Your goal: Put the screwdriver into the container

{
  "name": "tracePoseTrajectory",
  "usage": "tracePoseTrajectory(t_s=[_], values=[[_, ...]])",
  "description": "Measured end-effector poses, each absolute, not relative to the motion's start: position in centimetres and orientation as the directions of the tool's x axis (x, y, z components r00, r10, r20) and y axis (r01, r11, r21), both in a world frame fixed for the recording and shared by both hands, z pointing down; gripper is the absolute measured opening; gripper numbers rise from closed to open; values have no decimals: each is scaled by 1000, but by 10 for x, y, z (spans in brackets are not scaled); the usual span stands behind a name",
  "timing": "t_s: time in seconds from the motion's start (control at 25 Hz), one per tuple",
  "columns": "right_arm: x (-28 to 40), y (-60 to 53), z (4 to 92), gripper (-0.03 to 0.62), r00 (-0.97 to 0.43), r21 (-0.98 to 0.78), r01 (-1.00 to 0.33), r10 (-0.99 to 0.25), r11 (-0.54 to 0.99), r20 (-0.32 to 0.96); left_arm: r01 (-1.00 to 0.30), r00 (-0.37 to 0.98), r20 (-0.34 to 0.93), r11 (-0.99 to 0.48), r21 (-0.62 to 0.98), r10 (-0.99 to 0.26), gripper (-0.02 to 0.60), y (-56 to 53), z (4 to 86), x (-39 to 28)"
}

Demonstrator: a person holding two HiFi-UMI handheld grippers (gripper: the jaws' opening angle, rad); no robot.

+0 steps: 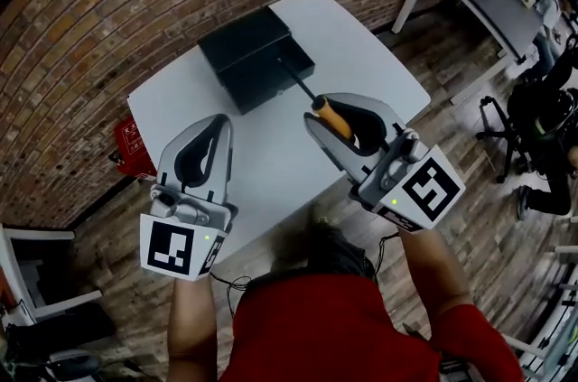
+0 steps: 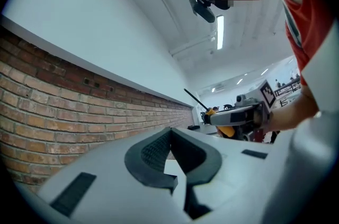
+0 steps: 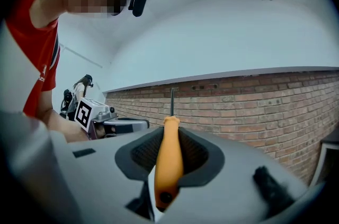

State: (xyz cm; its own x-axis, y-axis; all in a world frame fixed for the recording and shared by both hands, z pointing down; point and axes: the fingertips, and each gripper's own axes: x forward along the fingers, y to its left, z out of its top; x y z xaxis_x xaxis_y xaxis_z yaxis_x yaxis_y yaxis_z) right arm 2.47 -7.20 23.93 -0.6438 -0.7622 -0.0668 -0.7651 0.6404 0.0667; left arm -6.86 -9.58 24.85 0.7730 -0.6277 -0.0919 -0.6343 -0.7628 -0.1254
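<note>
Showing a smooth orange handle and a thin dark shaft, the screwdriver (image 1: pixel 331 118) is carried above the white tabletop (image 1: pixel 366 41). It is clamped by the handle between the ribbed black pads of the right claw (image 1: pixel 341 113). In the right gripper view the handle (image 3: pixel 168 159) is seen running lengthwise between the jaws, its butt end toward the camera and the shaft sticking out past the tips. From the head view the shaft is pointed up and to the left, and its tip is seen against the near right part of the black container (image 1: pixel 256 55), which is set at the far side of the tabletop. The left claw (image 1: pixel 206 138) is held lower left of the container, closed with nothing between its pads (image 2: pixel 151 151). Both grippers are held out over the near edge of the tabletop on bare forearms, marker cubes toward the person.
</note>
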Motion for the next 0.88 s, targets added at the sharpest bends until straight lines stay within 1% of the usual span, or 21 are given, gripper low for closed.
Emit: tracePoseTrajectory(t_s=[0.32,0.64,0.88], values=[[72,-137,251,95,-728,100,-683,-685,723,-24,-704,709,-72,-699,-127,-701,14,-153,262,-23],[96,-183,247,96,-823,120,-566,-567,815,-30,-767,637,-69,-623,-152,-768,14,-191,264,4],[98,-207,252,95,-848,128,-526,-530,841,0,-795,598,-52,-585,-160,-800,14,-206,263,6]])
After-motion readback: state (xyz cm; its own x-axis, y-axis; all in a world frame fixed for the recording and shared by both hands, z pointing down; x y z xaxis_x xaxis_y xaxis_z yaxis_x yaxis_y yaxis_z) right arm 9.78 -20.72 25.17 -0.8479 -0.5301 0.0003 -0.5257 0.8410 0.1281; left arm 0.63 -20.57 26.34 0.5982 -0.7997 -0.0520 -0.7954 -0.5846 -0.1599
